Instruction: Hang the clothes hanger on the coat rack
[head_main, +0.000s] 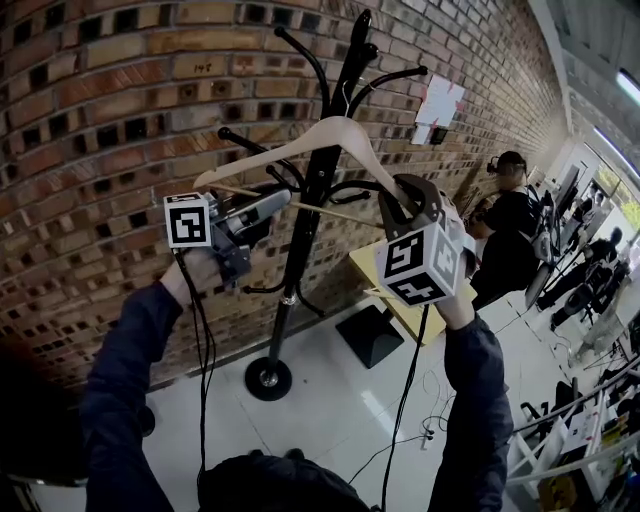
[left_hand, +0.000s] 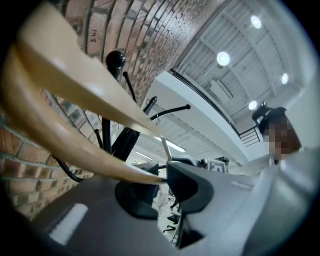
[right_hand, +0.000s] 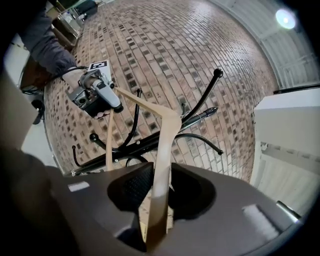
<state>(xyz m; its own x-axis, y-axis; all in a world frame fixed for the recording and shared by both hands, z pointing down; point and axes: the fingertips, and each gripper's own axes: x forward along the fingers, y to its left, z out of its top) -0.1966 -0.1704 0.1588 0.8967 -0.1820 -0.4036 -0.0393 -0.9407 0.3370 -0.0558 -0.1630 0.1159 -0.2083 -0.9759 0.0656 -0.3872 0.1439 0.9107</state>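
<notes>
1. Left gripper (left_hand: 161, 179) is clenched on one tip of the wooden hanger (head_main: 335, 130); right gripper (right_hand: 161, 187) grasps its other arm.
2. The hanger is held against the black coat rack (head_main: 318, 190), its hook hard to make out.
3. Chalk marks on the brick wall (left_hand: 93, 35) are unreadable.

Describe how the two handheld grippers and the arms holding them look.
The left gripper and right gripper are dark grey, each with two blunt jaws lined by black textured pads and a white cube carrying black square markers. A black cable hangs from each toward the floor. The person wears dark blue long sleeves.
</notes>
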